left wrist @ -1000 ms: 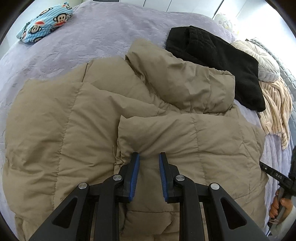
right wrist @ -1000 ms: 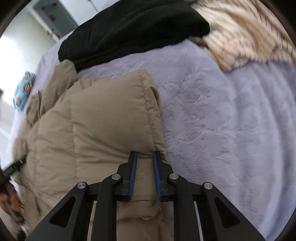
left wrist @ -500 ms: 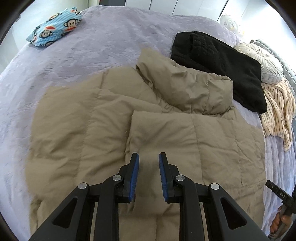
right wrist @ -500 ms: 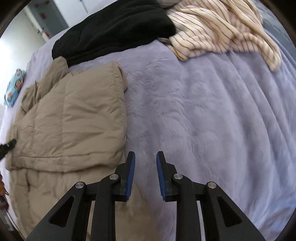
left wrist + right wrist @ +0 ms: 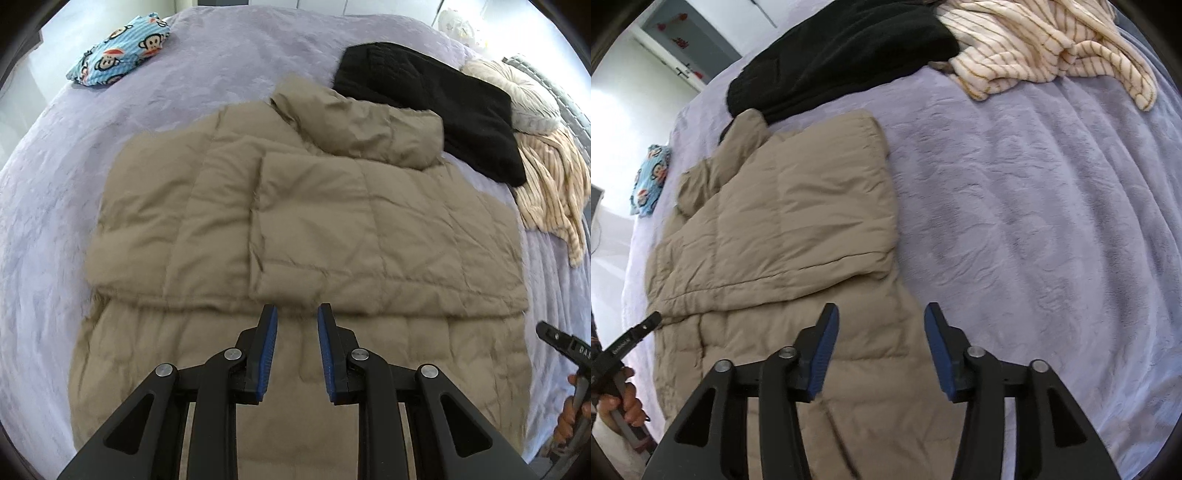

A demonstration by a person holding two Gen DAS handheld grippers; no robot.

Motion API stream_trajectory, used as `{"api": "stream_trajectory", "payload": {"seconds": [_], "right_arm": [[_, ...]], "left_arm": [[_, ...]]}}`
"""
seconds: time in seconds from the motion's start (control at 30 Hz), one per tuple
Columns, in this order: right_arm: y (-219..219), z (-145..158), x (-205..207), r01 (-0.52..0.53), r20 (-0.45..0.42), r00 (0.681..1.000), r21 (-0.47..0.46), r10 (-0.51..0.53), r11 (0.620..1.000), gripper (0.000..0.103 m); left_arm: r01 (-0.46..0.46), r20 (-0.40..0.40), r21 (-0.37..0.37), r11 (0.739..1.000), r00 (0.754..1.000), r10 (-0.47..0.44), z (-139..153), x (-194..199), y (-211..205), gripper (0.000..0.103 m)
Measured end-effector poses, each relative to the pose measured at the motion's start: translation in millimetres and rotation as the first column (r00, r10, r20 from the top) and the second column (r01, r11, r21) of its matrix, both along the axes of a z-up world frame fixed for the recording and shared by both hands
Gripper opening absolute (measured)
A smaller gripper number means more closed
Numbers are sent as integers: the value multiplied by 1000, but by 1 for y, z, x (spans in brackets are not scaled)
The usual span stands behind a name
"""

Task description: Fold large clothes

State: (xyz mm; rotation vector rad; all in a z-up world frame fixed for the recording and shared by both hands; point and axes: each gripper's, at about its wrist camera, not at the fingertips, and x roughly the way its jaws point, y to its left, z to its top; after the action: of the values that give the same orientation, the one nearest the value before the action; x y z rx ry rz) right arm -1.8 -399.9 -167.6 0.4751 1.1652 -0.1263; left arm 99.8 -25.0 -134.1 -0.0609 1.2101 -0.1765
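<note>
Hovering both grippers over tan puffer coat (image 5: 314, 221), spread on lavender bedspread (image 5: 1034, 203). My left gripper (image 5: 294, 328) parted narrowly, holding nothing, above lower body near edge of folded-over panel. My right gripper (image 5: 880, 332) spread wide, empty, over coat's right hem edge. Sides and sleeves already lie folded inward, so I judge hem-to-collar fold comes next. Black garment (image 5: 436, 107) and striped top (image 5: 1052, 48) sit beyond collar, out of fold path.
</note>
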Motion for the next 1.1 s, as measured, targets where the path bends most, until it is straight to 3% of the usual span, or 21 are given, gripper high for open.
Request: {"api": "stream_trajectory", "payload": {"seconds": [0.03, 0.07, 0.1, 0.13, 0.37, 0.63, 0.67, 0.7, 1.1], "right_arm": [[3, 2, -1, -15, 3, 1000, 8, 15, 1000, 56], [4, 2, 1, -22, 4, 1000, 12, 22, 1000, 57], [7, 3, 1, -33, 5, 999, 17, 33, 999, 57], [8, 3, 0, -41, 4, 999, 23, 41, 999, 57], [12, 7, -12, -91, -6, 996, 63, 91, 994, 60], [20, 19, -33, -132, -11, 991, 119, 134, 984, 75], [23, 21, -37, -134, -11, 991, 127, 137, 983, 83], [25, 23, -39, -134, -11, 991, 131, 137, 982, 85], [82, 40, -96, -69, -39, 996, 153, 75, 986, 86]], "left_arm": [[3, -1, 5, 1000, 1000, -3, 1, -5, -1, 33], [4, -4, 11, 1000, 1000, -4, 1, -10, -3, 76], [-5, -1, 16, 1000, 1000, 5, 3, -15, -3, 96], [-21, 32, 20, 1000, 999, 20, 7, -22, -3, 103], [-61, 21, 46, 997, 998, 61, 17, -55, -9, 103], [-74, -48, 68, 995, 996, 77, 26, -100, -13, 103], [-70, -52, 72, 995, 996, 74, 28, -104, -12, 103], [-66, -57, 77, 995, 996, 71, 30, -110, -11, 103], [41, -137, 69, 997, 990, -32, 37, -163, 28, 103]]}}
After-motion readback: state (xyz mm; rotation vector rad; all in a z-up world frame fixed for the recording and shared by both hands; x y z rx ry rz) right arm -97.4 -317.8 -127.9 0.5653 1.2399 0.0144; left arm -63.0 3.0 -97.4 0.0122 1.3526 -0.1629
